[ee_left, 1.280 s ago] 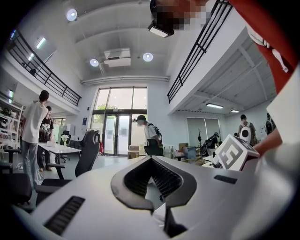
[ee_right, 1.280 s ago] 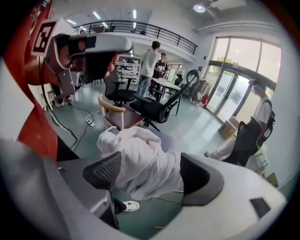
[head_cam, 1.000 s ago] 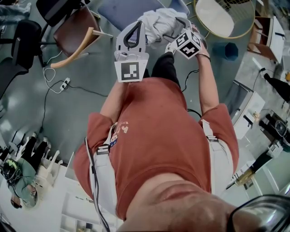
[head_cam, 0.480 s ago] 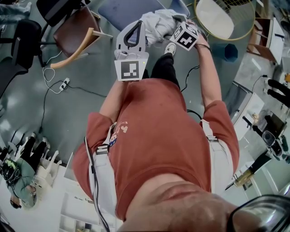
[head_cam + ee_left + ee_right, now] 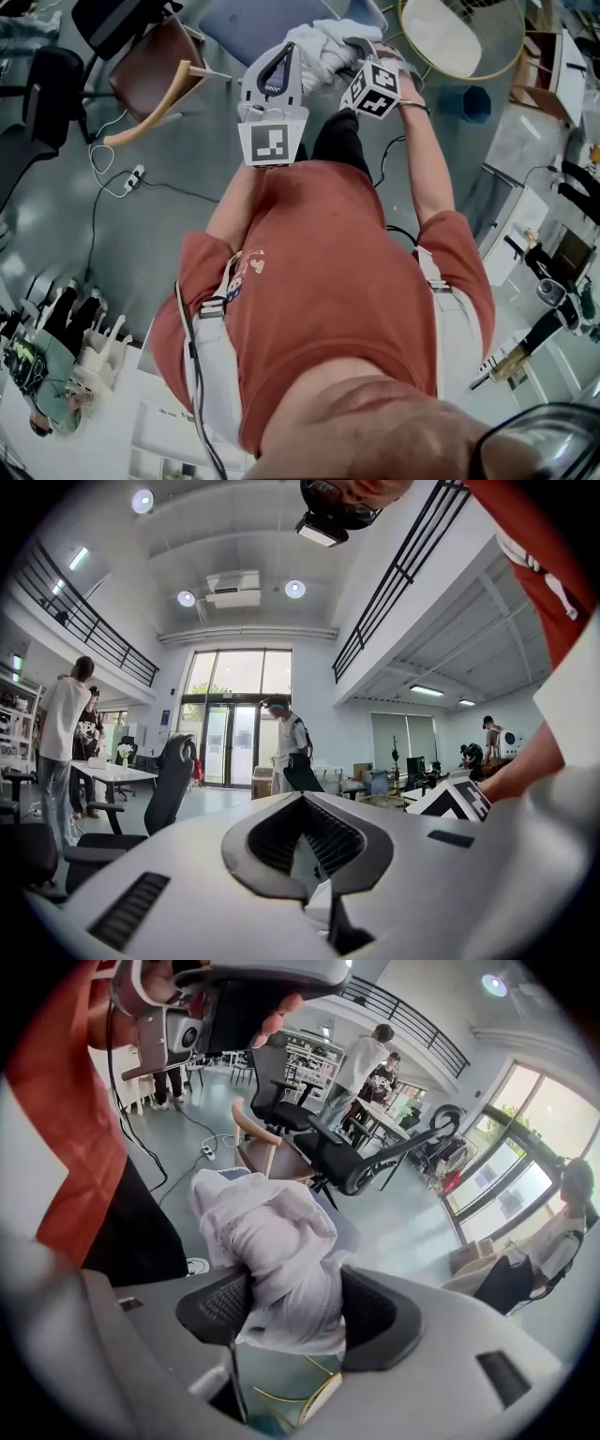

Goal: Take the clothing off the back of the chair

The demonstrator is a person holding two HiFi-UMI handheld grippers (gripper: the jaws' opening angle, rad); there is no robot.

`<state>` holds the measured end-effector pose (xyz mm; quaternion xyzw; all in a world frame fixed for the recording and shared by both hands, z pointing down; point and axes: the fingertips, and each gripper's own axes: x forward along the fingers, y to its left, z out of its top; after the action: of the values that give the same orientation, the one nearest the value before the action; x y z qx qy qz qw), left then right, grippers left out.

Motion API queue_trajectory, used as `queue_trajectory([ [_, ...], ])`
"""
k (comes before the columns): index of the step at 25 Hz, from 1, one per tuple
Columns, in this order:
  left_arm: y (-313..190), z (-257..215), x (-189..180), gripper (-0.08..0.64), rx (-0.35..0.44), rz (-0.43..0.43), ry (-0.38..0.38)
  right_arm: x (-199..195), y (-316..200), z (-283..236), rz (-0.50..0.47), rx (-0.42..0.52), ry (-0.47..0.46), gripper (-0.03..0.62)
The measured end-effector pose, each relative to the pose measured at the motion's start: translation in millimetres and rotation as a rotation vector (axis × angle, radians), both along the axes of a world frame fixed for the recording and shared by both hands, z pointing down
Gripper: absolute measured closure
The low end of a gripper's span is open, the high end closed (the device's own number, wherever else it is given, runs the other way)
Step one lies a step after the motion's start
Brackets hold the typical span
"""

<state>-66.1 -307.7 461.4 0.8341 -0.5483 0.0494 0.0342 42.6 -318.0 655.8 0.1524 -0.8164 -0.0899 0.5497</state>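
A bunched white garment [image 5: 322, 45] lies on the back of a blue chair [image 5: 253, 21] in front of me. In the right gripper view the white garment [image 5: 272, 1241] fills the gap between the two dark pads. My right gripper [image 5: 354, 49] points steeply down at it; its jaws are closing and both pads touch the cloth [image 5: 286, 1312]. My left gripper [image 5: 287, 52] is held level to the left of the garment, apart from it. Its fingertips meet with nothing between them [image 5: 302, 803].
A wooden chair with a brown seat [image 5: 150, 66] and a black office chair [image 5: 47, 84] stand at the left. A round gold-rimmed table [image 5: 464, 33] is at the right. A cable and power strip [image 5: 131, 173] lie on the floor. Other people [image 5: 286, 752] stand across the room.
My right gripper has rolled and shifted a little left and further onto the garment, and its jaws have drawn in on the cloth. The left gripper has stayed where it was.
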Motion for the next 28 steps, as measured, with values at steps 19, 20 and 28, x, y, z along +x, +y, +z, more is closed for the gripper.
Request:
queue_trajectory([
  [19,10,-4,-6,0.546,0.016,-0.002,0.008,8,17,-22,0.265,0.161,-0.228,0.495],
  [20,11,-6,-5,0.546,0.029,0.0,0.01,8,18,-22,0.309,0.143,-0.267,0.499],
  [28,17,-19,1,0.546,0.07,0.01,0.024,14,25,-41,0.61,0.017,-0.631,0.511],
])
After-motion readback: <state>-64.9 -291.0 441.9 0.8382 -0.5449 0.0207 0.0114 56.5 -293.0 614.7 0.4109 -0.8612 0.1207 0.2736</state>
